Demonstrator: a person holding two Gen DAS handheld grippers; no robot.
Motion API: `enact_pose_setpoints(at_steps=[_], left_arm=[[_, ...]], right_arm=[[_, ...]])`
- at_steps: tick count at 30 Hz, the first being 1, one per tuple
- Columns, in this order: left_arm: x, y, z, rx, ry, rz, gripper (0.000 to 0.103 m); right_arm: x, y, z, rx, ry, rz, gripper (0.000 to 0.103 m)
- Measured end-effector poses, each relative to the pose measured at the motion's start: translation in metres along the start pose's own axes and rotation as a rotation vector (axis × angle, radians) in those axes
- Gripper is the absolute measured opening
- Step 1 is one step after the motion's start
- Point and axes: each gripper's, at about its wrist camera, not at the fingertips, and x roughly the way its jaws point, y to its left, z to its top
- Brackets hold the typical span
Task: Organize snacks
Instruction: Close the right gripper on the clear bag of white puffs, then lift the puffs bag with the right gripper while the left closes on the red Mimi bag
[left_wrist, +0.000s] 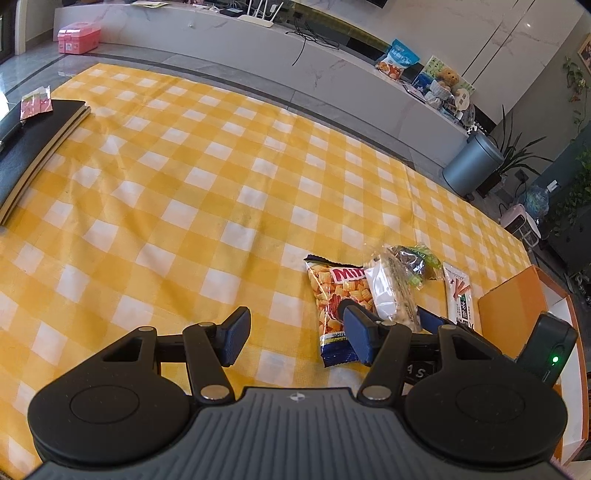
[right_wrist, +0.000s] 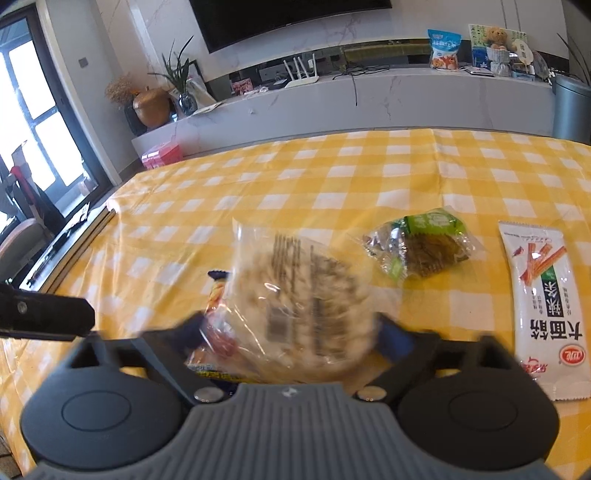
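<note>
A clear packet of pale rice crackers (right_wrist: 299, 295) sits low in the middle of the right wrist view, blurred, between the fingers of the right gripper (right_wrist: 291, 332). The jaws stand wide to either side of it; whether the pads press on the wrapper cannot be told. The packet overlaps an orange snack bag (left_wrist: 338, 310) with a blue bottom edge, which lies flat on the yellow checked tablecloth (left_wrist: 184, 184). To the right of the packet in that view lies a green-and-clear wrapper with a dark cake (right_wrist: 424, 247), and further right, near the frame edge, a long white sachet with red sticks printed on it (right_wrist: 539, 306).

In the left wrist view the same group lies at lower right, with an orange cardboard box (left_wrist: 513, 314) at the right edge, just beside the sachet. The left gripper (left_wrist: 295, 339) hangs above bare cloth, its fingers apart with nothing between them. A black notebook (left_wrist: 40, 144) lies at the upper left of that frame, well apart from the snacks.
</note>
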Motion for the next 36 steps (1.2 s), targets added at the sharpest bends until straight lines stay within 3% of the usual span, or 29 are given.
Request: enact_pose_setpoints(at_steps=[5,13,17,21,30,31,32,33,36], left_arm=[[-0.007,0.011,0.008,-0.038,-0.005,-0.024,0.068],[-0.009,0.018,0.011,-0.067,-0.007,-0.022,0.068],[-0.01,0.016,0.01,-0.056,-0.008,-0.032,0.068],[-0.01,0.014,0.01,-0.054,-0.003,-0.04,0.068],[-0.012,0.018,0.011,-0.077,0.002,-0.056,0.068],[-0.011,0.017,0.011,-0.076,0.005,-0.059,0.068],[-0.011,0.017,0.01,-0.074,0.008,-0.062,0.068],[-0.01,0.016,0.01,-0.073,0.011,-0.064,0.068],[-0.01,0.014,0.009,-0.067,0.013,-0.066,0.068]], right_arm=[[0.008,0.015,-0.002,-0.097,-0.001,-0.057,0.1],[0.017,0.013,0.003,-0.066,-0.025,-0.043,0.1],[0.009,0.007,0.001,-0.011,-0.053,0.001,0.091],[0.003,-0.001,0.001,0.048,-0.05,0.066,0.099],[0.005,-0.027,0.008,0.3,-0.024,0.182,0.1],[0.004,-0.029,0.008,0.322,-0.029,0.188,0.096],[0.003,-0.031,0.008,0.332,-0.036,0.182,0.083],[0.002,-0.031,0.007,0.33,-0.04,0.162,0.078],[-0.001,-0.031,0.006,0.309,-0.044,0.153,0.078]])
